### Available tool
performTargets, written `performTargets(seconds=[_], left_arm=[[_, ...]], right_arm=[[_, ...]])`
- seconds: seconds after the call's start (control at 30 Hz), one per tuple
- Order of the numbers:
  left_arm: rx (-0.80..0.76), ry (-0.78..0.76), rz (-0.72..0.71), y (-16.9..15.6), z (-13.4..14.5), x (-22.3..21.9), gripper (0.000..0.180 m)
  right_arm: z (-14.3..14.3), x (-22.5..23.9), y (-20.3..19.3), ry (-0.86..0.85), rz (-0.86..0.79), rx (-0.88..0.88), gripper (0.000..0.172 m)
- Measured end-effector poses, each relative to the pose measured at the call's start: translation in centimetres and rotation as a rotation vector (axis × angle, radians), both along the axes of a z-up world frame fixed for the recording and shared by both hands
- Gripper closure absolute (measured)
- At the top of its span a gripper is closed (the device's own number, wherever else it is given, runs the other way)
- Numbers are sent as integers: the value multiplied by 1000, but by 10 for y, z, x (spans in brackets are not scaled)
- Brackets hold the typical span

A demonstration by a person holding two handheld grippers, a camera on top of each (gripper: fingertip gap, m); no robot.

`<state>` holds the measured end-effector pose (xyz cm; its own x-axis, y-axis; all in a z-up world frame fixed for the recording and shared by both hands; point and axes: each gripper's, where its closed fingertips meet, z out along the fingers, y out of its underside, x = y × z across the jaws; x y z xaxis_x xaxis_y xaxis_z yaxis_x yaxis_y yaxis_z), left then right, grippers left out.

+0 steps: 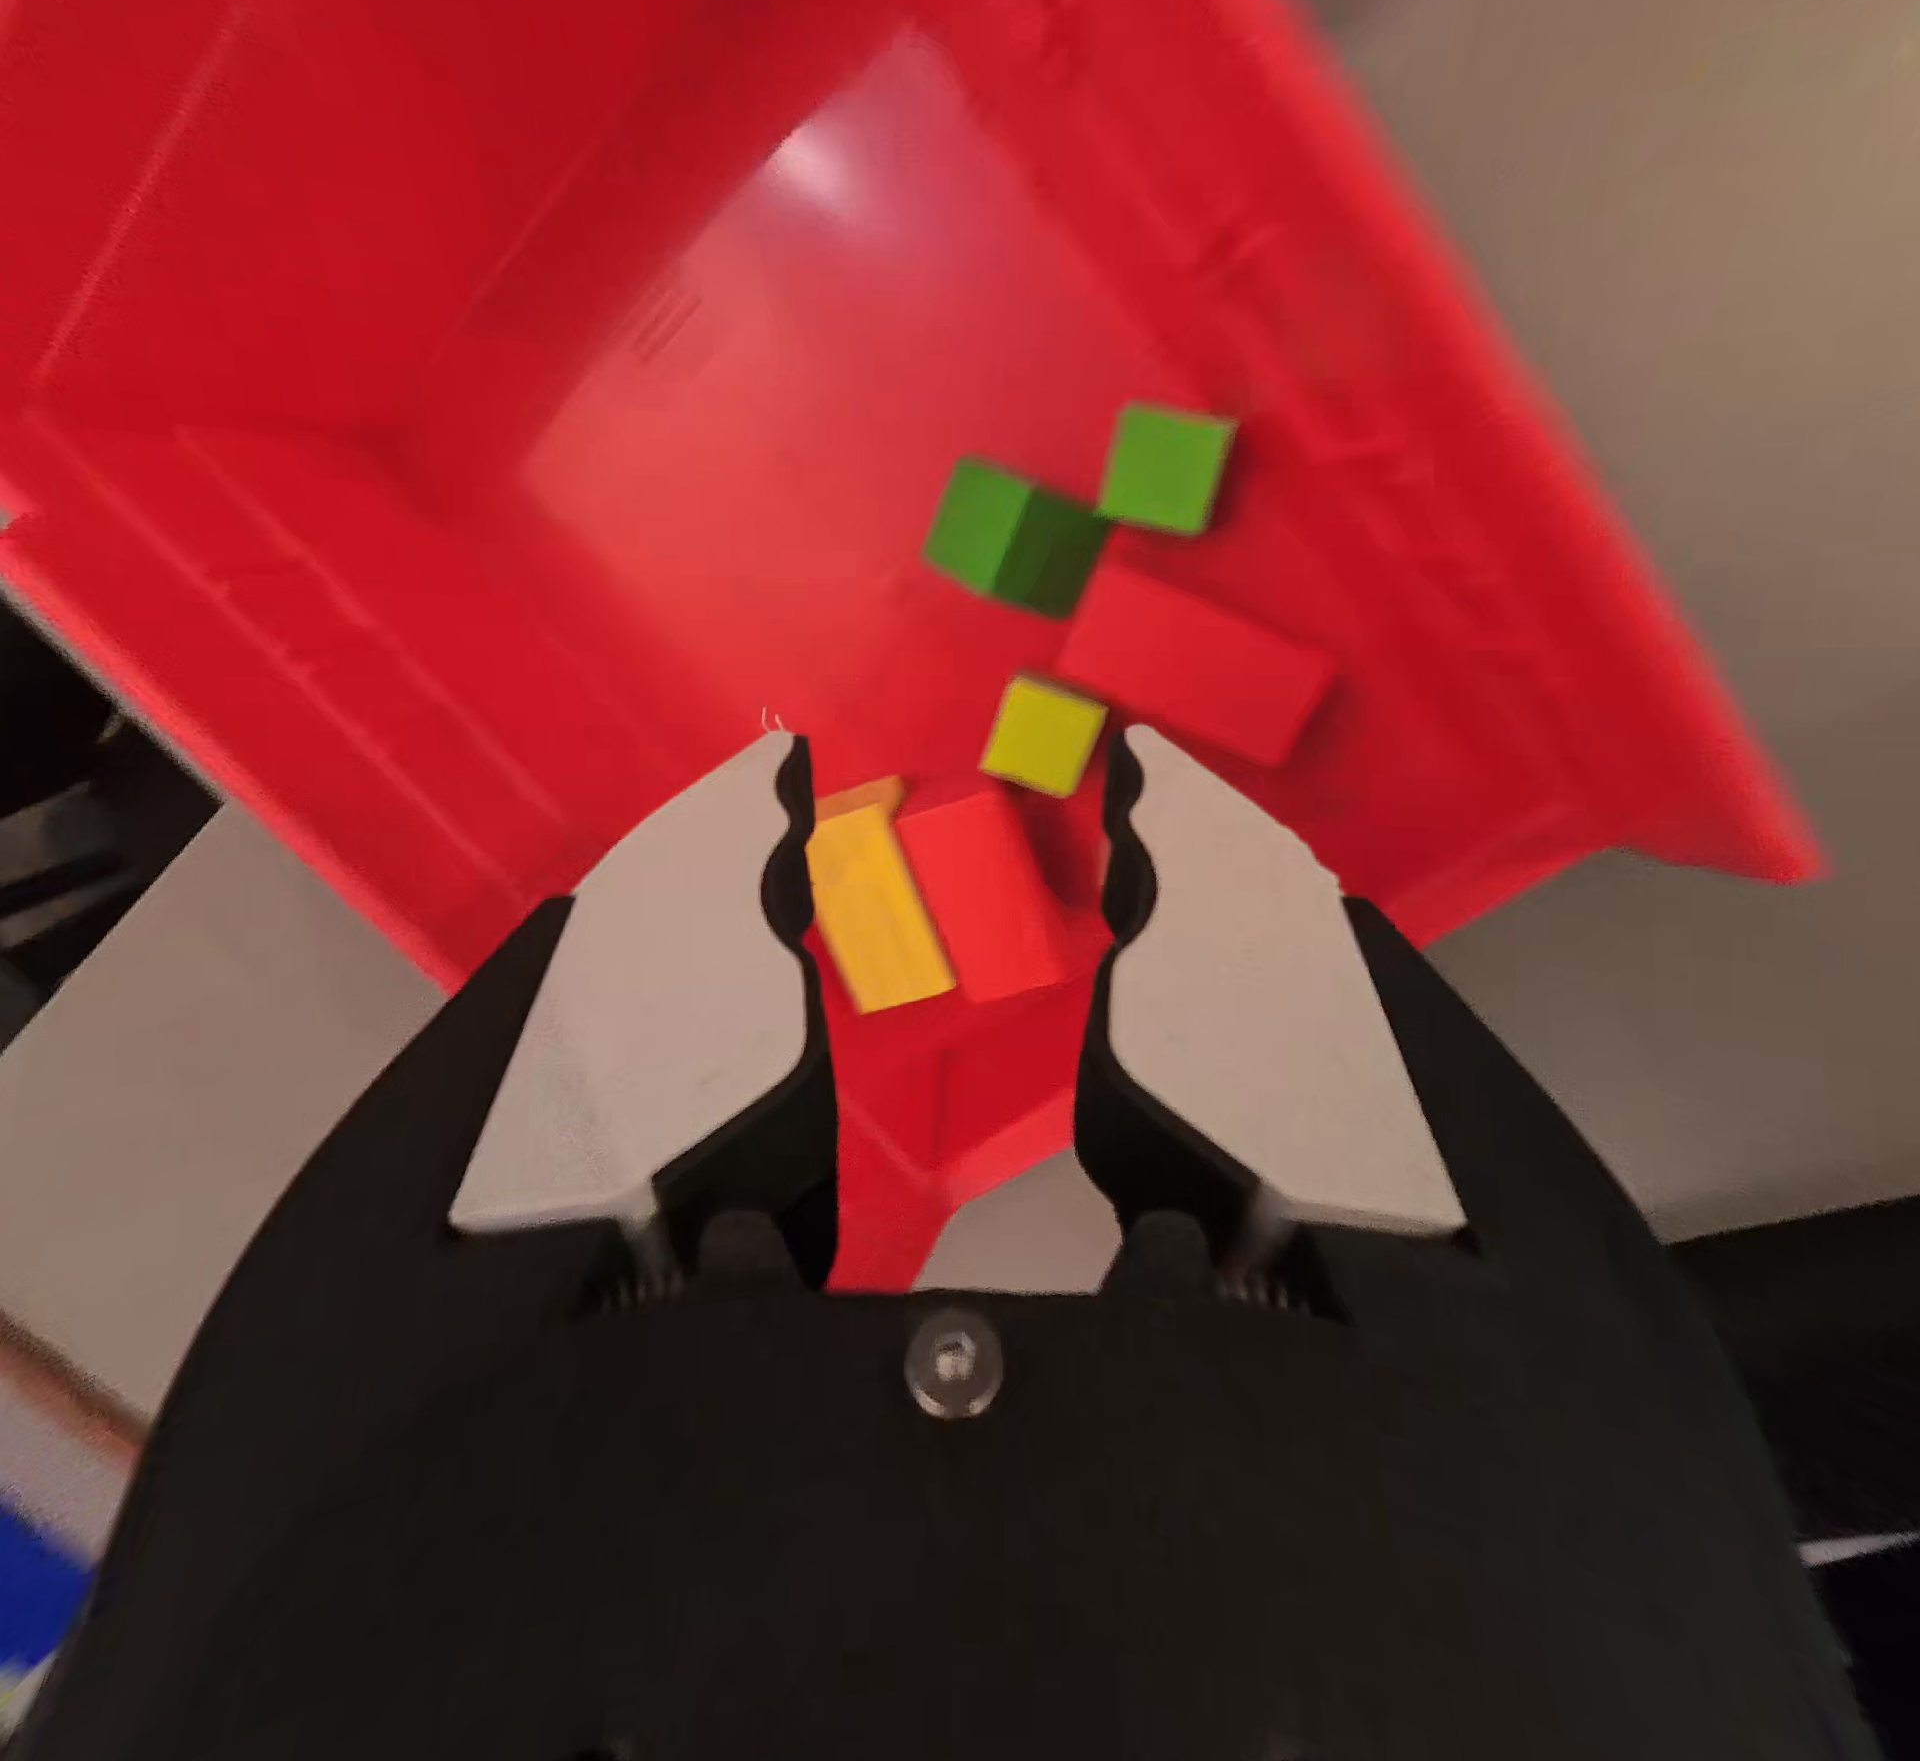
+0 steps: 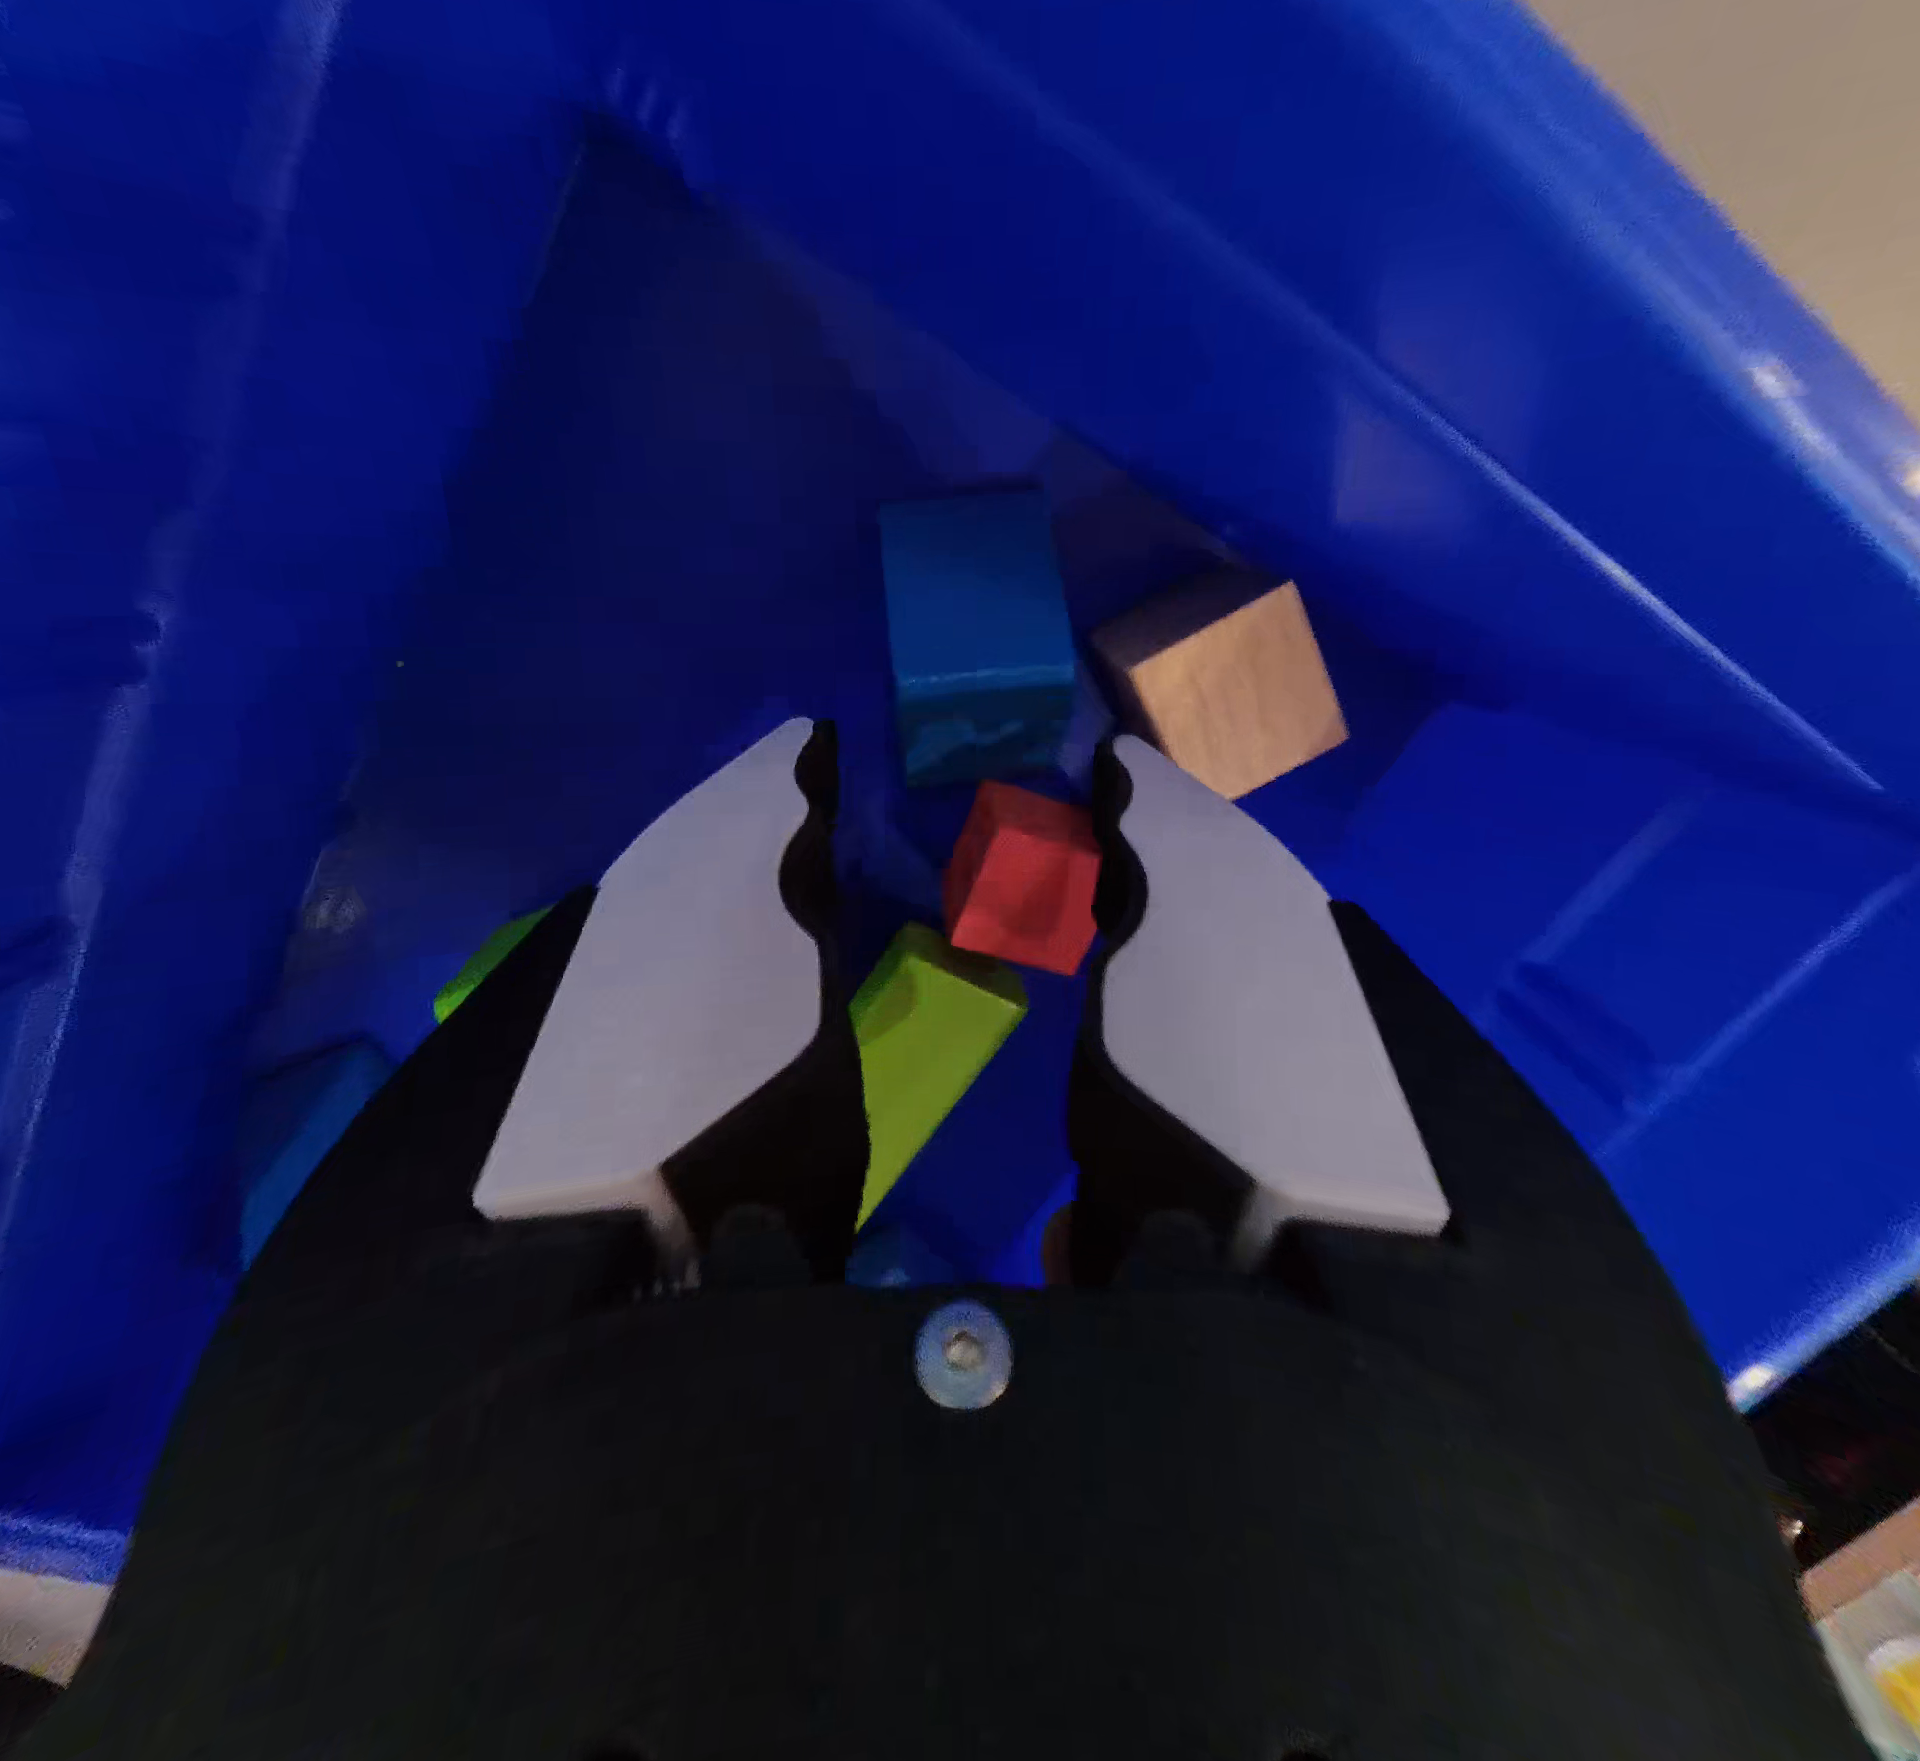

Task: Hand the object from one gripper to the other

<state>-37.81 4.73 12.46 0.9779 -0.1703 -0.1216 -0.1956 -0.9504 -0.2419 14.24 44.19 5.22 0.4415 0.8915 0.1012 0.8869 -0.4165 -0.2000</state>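
While both tools hang over their bins, I log the contents left to right.

Left view, red bin (image 1: 312,277): broad bare floor on the left and far side, walls rising all round, near corner showing between my fingers. My left gripper (image 1: 956,755) stands spread with nothing pinched. Framed between its fingers lie an orange-yellow block (image 1: 873,911), just beside the left pad, and a red block (image 1: 987,890) touching it; a clear strip of floor separates that red block from the right pad. Just beyond the tips: a yellow-green cube (image 1: 1042,737). Farther right, near the wall: a long red block (image 1: 1195,662), a dark green cube (image 1: 1013,537) and a lighter green cube (image 1: 1166,470), these two meeting at a corner.

Right view, blue bin (image 2: 416,257): steep walls close in, open floor on the left. My right gripper (image 2: 961,755) is likewise spread. A lime wedge (image 2: 925,1036) lies low between the fingers; a small red cube (image 2: 1023,875) sits against the right pad, well apart from the left one, so unpinched. Beyond the tips: a blue block (image 2: 977,631), then a plain wooden cube (image 2: 1226,683) near the right wall. More lime and blue pieces peek out left of the fingers.
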Motion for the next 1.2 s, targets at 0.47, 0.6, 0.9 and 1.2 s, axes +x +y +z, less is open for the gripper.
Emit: performTargets(seconds=[0.47, 0.6, 0.9, 1.2], left_arm=[[-336, 23, -270, -30, -82, 2, 141], [-281, -50, -267, -27, -81, 9, 153], [-45, -42, -446, 2, 42, 116, 153], [33, -71, -688, 39, 107, 254, 153]], right_arm=[[62, 8, -29, 119, 52, 144, 130], [95, 7, -43, 168, 84, 222, 131], [198, -137, -240, 618, 722, 141, 129], [212, -235, -356, 856, 1064, -48, 133]])
